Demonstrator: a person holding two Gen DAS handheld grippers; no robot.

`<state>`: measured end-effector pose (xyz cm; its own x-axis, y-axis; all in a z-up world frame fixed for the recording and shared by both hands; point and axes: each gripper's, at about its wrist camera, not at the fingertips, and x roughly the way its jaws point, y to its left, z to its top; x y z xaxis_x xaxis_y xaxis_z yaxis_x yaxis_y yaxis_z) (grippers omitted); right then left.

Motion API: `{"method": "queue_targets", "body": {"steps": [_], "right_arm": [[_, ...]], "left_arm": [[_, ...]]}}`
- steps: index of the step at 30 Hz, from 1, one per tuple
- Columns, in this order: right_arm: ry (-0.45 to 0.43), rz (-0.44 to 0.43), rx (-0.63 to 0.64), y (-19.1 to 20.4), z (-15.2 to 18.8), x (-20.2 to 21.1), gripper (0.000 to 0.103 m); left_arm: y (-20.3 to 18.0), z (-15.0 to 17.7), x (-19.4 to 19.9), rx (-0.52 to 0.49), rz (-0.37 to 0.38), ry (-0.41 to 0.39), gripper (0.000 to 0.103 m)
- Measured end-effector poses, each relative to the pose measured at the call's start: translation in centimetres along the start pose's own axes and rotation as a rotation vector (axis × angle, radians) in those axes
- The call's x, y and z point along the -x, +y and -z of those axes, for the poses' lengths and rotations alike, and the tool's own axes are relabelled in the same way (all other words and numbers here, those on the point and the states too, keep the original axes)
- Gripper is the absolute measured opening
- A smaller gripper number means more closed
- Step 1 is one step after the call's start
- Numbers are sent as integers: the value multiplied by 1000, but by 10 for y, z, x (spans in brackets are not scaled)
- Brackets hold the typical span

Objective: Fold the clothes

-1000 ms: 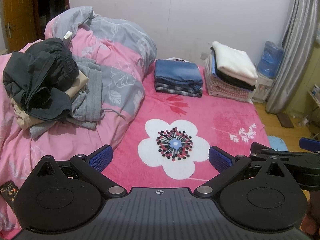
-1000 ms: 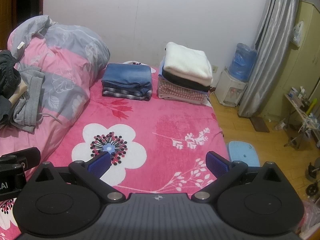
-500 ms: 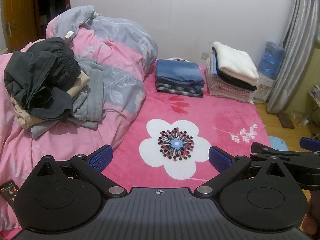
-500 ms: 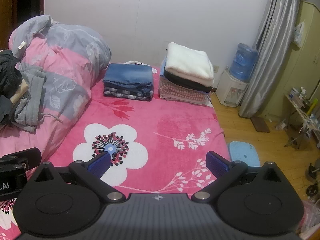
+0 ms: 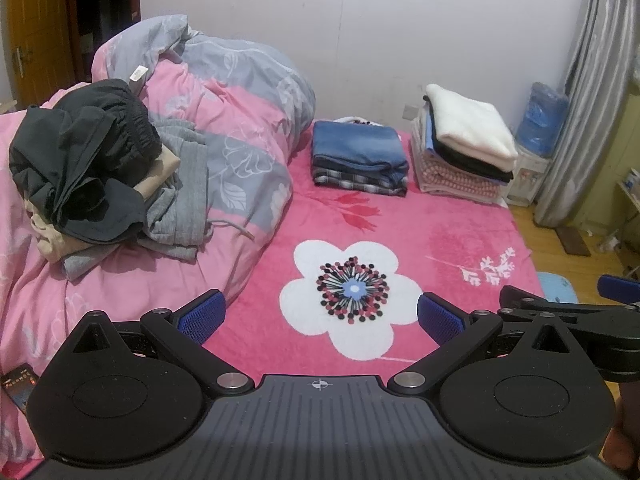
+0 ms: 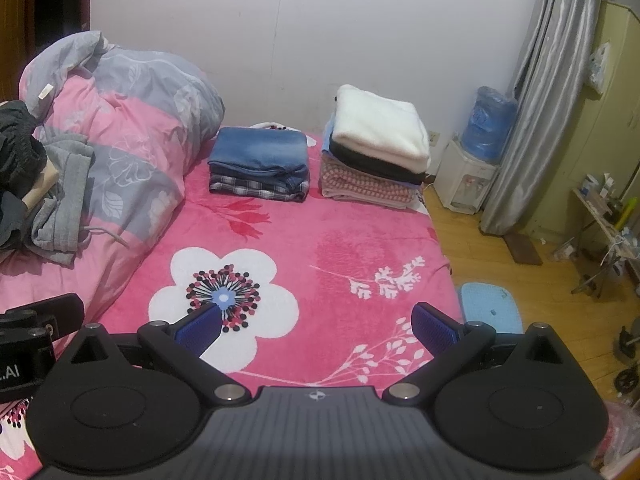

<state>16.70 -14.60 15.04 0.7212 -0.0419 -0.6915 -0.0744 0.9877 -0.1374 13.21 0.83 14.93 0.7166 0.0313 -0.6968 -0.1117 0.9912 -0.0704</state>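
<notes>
A heap of unfolded clothes [image 5: 92, 168], with a black garment on top and grey and beige ones under it, lies on the pink and grey duvet [image 5: 224, 128] at the left. Two folded stacks sit at the far end of the pink flowered blanket [image 5: 440, 232]: a blue denim stack [image 5: 358, 158] and a taller stack topped by a white piece [image 5: 468, 136]. My left gripper [image 5: 320, 316] hovers open over the white flower, holding nothing. My right gripper [image 6: 318, 326] is open too and holds nothing. The stacks show again as denim stack [image 6: 260, 164] and white-topped stack [image 6: 378, 144].
A phone [image 5: 18, 386] lies on the duvet at the lower left. Beside the bed on the wooden floor stand a water dispenser [image 6: 476, 160], a grey curtain [image 6: 536, 100], a light blue stool [image 6: 490, 308] and a cluttered small table [image 6: 600, 208].
Both views have drifted slightly; the scene sits a little further right in frame. Both grippers stay open and the clothes have not moved.
</notes>
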Motion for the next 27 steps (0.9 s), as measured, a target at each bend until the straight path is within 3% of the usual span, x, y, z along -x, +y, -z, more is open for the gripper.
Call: {"method": "queue_targets", "body": {"steps": [27], "right_arm": [[12, 3, -9, -3, 2, -2, 103]], "left_arm": [[-2, 1, -4, -5, 6, 14, 103]]}}
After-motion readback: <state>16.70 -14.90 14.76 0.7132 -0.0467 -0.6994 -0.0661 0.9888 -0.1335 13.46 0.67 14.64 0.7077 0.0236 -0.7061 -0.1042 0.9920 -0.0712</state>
